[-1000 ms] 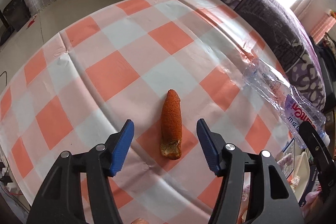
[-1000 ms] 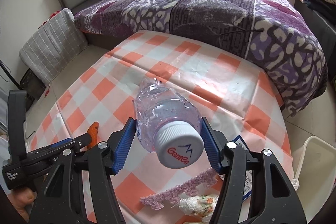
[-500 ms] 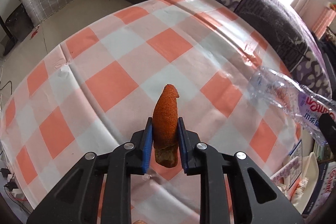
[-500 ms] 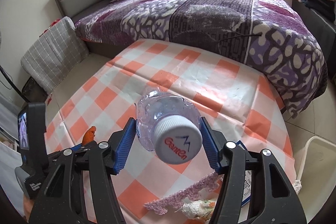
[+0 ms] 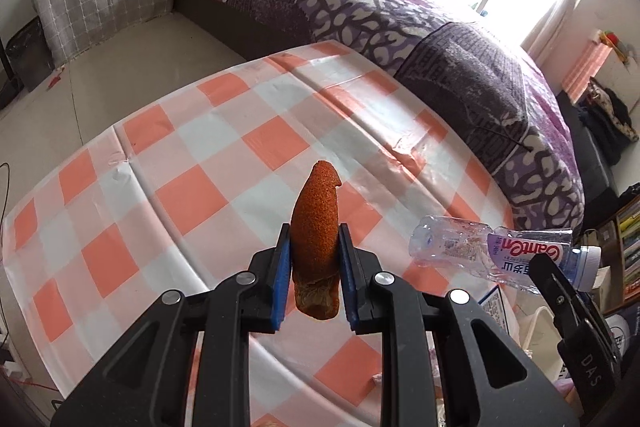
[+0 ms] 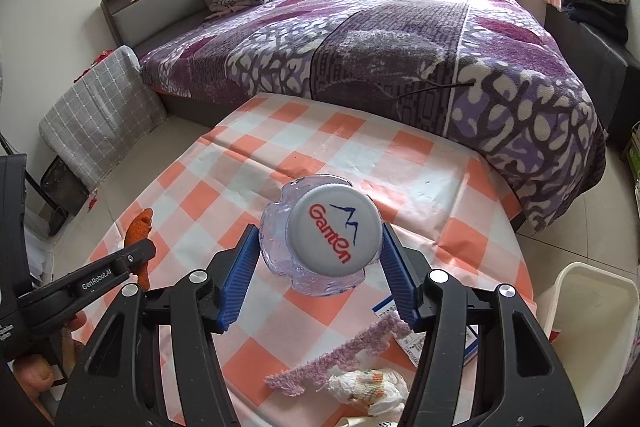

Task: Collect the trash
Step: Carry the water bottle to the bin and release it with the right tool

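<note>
My left gripper [image 5: 314,277] is shut on an orange carrot-shaped piece of trash [image 5: 316,231] and holds it above the checked tablecloth [image 5: 208,163]; it also shows at the left of the right wrist view [image 6: 138,231]. My right gripper [image 6: 316,271] is shut on a crushed clear plastic bottle [image 6: 320,239], white cap facing the camera, lifted off the table. The bottle also shows in the left wrist view [image 5: 480,251].
A white bin [image 6: 592,311] stands on the floor right of the table. A purple fuzzy strip [image 6: 344,355], a crumpled wrapper [image 6: 368,383] and a printed paper [image 6: 436,339] lie at the table's near edge. A bed [image 6: 400,39] is close behind the table.
My left gripper closed on the orange piece and lifted it off the cloth. My right gripper raised the bottle and tilted it so the cap faces the camera.
</note>
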The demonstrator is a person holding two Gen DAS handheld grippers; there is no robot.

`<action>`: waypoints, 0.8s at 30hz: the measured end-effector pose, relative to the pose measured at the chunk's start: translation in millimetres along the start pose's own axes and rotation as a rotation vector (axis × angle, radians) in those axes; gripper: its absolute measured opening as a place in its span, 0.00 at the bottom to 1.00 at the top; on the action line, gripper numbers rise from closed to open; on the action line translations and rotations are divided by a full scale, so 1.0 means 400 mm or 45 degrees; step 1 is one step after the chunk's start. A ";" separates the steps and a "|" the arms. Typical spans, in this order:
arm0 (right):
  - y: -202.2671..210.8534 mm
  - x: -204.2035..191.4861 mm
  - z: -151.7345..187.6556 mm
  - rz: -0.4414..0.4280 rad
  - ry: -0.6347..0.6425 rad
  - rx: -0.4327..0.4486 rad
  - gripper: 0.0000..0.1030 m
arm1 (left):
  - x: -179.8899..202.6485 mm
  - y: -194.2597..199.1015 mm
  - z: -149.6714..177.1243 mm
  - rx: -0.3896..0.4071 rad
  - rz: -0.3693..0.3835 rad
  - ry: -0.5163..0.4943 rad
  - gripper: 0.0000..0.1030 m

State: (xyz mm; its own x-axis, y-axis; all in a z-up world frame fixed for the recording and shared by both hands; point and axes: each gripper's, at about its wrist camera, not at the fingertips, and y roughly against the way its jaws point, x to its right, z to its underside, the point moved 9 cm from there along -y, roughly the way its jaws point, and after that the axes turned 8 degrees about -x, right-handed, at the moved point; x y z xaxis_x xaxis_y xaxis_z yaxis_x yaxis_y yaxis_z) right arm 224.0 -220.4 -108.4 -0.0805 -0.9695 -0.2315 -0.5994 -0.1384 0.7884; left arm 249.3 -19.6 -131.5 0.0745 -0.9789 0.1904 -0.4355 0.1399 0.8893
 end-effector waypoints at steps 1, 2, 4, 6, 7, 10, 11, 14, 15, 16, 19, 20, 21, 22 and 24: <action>0.008 0.004 -0.001 0.002 -0.001 0.007 0.55 | 0.013 0.007 0.001 0.005 0.008 -0.008 0.22; 0.015 0.008 -0.001 0.003 -0.001 0.012 0.55 | 0.024 0.012 0.001 0.009 0.014 -0.015 0.22; 0.031 0.021 -0.002 0.008 -0.006 0.023 0.55 | 0.047 0.022 0.004 0.018 0.024 -0.030 0.22; 0.049 0.036 -0.002 0.015 -0.017 0.033 0.55 | 0.068 0.030 0.010 0.023 0.036 -0.044 0.22; 0.057 0.045 -0.002 0.019 -0.025 0.037 0.55 | 0.080 0.033 0.013 0.026 0.041 -0.054 0.22; 0.083 0.081 -0.001 0.035 -0.057 0.049 0.55 | 0.121 0.044 0.025 0.032 0.057 -0.088 0.22; 0.093 0.096 -0.001 0.044 -0.070 0.053 0.55 | 0.133 0.047 0.030 0.033 0.061 -0.099 0.22; 0.120 0.144 0.003 0.073 -0.111 0.065 0.55 | 0.176 0.055 0.048 0.035 0.072 -0.142 0.22; 0.129 0.162 0.004 0.083 -0.128 0.066 0.55 | 0.190 0.057 0.054 0.036 0.075 -0.155 0.22; 0.138 0.181 0.006 0.093 -0.147 0.068 0.55 | 0.205 0.059 0.061 0.036 0.080 -0.171 0.22; 0.164 0.241 0.012 0.124 -0.211 0.071 0.56 | 0.250 0.062 0.082 0.033 0.093 -0.215 0.22; 0.172 0.263 0.015 0.133 -0.232 0.072 0.56 | 0.265 0.062 0.089 0.031 0.099 -0.230 0.22; 0.181 0.286 0.018 0.144 -0.254 0.072 0.56 | 0.282 0.063 0.098 0.029 0.105 -0.246 0.22; 0.190 0.308 0.022 0.156 -0.277 0.071 0.56 | 0.294 0.063 0.104 0.027 0.109 -0.257 0.22; 0.207 0.353 0.029 0.183 -0.322 0.065 0.56 | 0.323 0.060 0.119 0.021 0.116 -0.283 0.22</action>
State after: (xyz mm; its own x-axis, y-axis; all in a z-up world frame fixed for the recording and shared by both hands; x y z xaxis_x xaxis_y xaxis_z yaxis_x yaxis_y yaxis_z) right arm 153.8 -366.5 -82.4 -0.3597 -0.8963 -0.2592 -0.6063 0.0134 0.7951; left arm 205.6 -149.8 -105.4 -0.1645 -0.9713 0.1716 -0.4463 0.2284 0.8652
